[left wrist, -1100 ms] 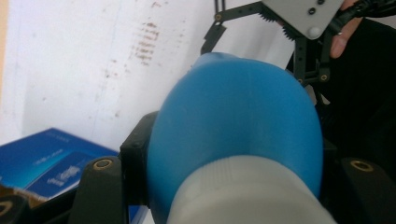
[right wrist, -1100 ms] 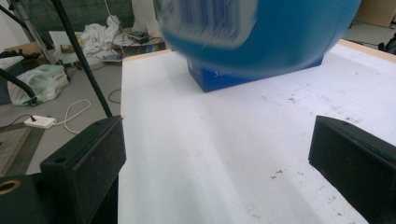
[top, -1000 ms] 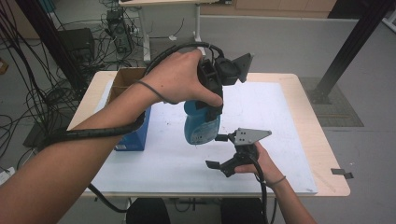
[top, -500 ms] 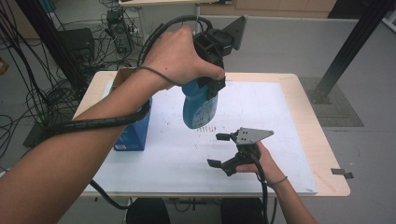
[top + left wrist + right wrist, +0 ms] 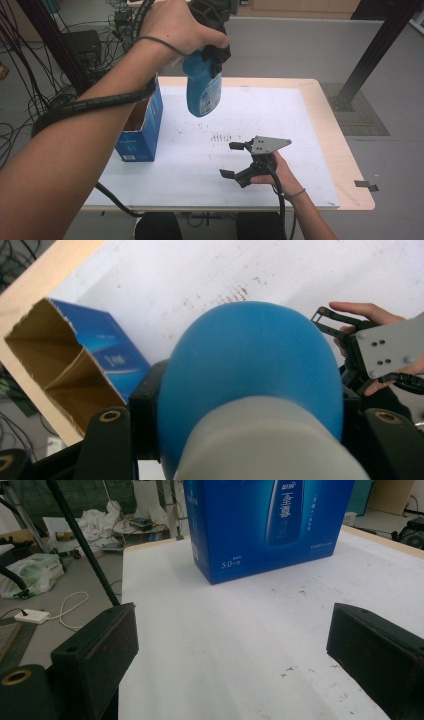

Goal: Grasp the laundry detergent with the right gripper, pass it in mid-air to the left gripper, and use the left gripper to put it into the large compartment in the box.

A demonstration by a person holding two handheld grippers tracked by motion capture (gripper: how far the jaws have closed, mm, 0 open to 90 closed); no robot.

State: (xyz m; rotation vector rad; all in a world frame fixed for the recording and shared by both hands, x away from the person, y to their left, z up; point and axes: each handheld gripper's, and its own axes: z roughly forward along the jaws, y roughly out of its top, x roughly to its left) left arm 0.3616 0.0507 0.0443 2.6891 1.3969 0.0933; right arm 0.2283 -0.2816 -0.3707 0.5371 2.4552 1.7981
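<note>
My left gripper (image 5: 214,37) is shut on the neck end of a blue bottle (image 5: 202,90), which hangs bottom down well above the table. In the left gripper view the bottle's rounded blue body (image 5: 250,365) sits between the jaws, with my left gripper (image 5: 250,445) clamped on its pale grey part. An open-topped blue carton (image 5: 142,125) stands below and to the left of it, and its brown inside (image 5: 60,365) looks empty. My right gripper (image 5: 230,160) rests low over the white sheet, open. Its jaws have just been closing a little, with nothing between them (image 5: 235,650).
A white sheet (image 5: 300,130) covers most of the wooden table (image 5: 345,165). The carton's printed face (image 5: 265,525) stands ahead of the right jaws. Cables and equipment (image 5: 90,45) lie on the floor at the far left. A black post (image 5: 372,50) rises at the right.
My left hand has lifted the blue bottle higher and a little to the left, nearer the carton. The right hand has stayed where it was.
</note>
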